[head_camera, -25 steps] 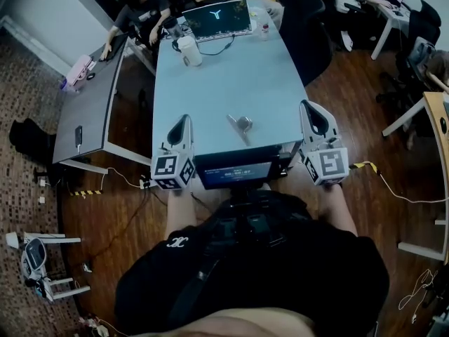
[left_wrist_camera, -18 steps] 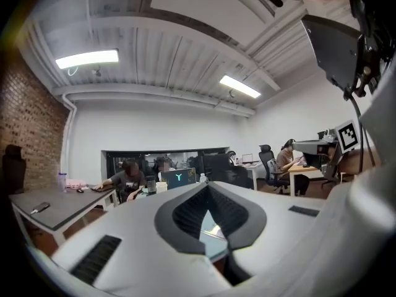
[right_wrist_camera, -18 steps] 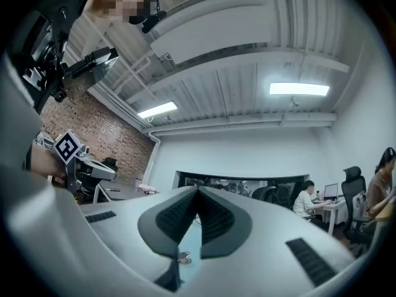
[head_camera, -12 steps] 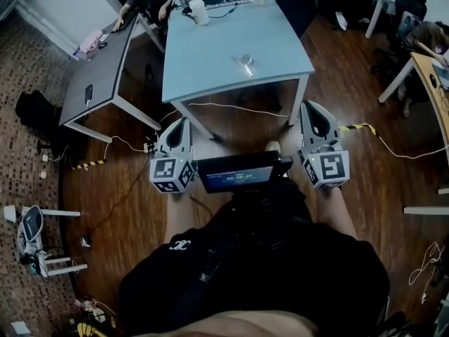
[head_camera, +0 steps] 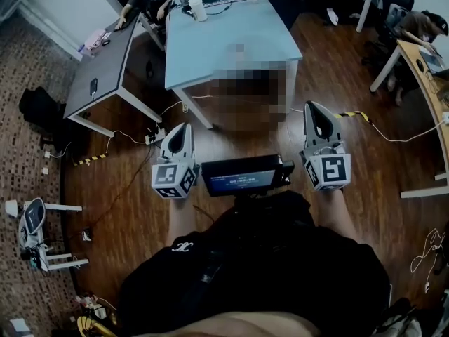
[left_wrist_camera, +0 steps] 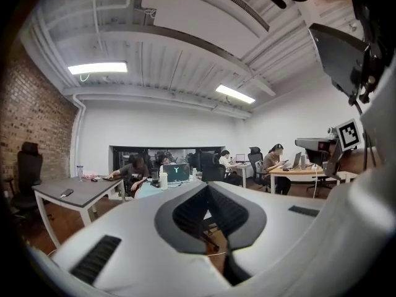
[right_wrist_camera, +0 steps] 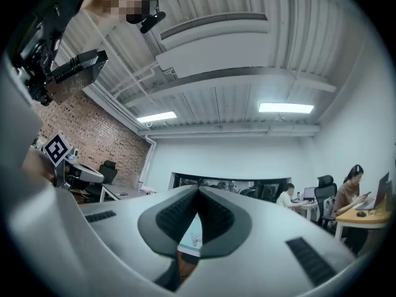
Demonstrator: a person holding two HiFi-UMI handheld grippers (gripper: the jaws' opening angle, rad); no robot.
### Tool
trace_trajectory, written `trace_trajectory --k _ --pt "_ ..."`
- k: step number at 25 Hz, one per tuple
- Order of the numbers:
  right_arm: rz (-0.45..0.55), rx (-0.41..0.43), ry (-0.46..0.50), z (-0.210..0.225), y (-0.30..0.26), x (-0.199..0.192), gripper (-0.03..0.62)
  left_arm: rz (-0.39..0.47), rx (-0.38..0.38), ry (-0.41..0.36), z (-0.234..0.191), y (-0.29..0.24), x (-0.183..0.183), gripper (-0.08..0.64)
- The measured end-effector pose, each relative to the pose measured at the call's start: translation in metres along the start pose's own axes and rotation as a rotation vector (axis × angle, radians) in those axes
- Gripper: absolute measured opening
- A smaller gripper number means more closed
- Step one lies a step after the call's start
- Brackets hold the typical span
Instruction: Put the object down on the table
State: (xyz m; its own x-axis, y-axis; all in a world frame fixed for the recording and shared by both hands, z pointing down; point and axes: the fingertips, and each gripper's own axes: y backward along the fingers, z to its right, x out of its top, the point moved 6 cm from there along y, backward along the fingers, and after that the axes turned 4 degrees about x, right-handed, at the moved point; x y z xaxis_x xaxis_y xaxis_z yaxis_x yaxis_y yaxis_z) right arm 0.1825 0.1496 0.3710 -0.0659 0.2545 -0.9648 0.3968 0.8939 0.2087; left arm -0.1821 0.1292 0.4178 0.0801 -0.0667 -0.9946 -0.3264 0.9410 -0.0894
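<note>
– Wooden floor (head_camera: 126, 216) under both grippers, then. Where are the hands?

– Low in front of the body, one on each side of the dark screen (head_camera: 242, 175) at the chest. Bare forearms (head_camera: 179, 220) reach forward out of black sleeves. Both grippers lie about level, noses aimed ahead at the pale blue table (head_camera: 203, 48).

– Close to it?

– No, well apart. Bare floor lies between the noses and the table's near edge. The right gripper (head_camera: 313, 107) sits a little further forward than the left gripper (head_camera: 181, 126), and each marker cube (head_camera: 173, 180) faces up towards the head.

– And the fingers?

– Pressed together on both. In the left gripper view the dark ribbed pads (left_wrist_camera: 193, 212) meet at the tip with nothing between them. The right gripper view shows the same: pads touching, empty, with only a sliver of blue tabletop seen beneath them.

– So where is the object?

– In neither gripper. The near end of the table can't be made out from the head view, so I can't tell its spot there. The grey desk (head_camera: 105, 65) stands just beside the table on the left.
</note>
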Motion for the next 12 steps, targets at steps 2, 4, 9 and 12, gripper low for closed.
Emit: trace_trajectory --k 2,4,9,12 --pt "0.012 0.013 0.008 0.004 0.007 0.005 -0.018 -0.007 -0.001 -0.006 0.012 0.002 0.001 -0.006" --pt "0.002 0.053 -0.015 0.008 0.012 0.004 -0.018 -0.001 -0.001 -0.021 0.028 0.005 0.007 -0.006" --pt "0.015 0.056 -0.007 0.013 0.024 0.01 -0.021 0.004 -0.037 -0.058 0.058 0.016 0.016 -0.006" --pt "-0.002 0.056 -0.044 0.016 0.029 0.002 -0.023 -0.006 -0.043 -0.066 0.067 0.022 0.015 -0.006"
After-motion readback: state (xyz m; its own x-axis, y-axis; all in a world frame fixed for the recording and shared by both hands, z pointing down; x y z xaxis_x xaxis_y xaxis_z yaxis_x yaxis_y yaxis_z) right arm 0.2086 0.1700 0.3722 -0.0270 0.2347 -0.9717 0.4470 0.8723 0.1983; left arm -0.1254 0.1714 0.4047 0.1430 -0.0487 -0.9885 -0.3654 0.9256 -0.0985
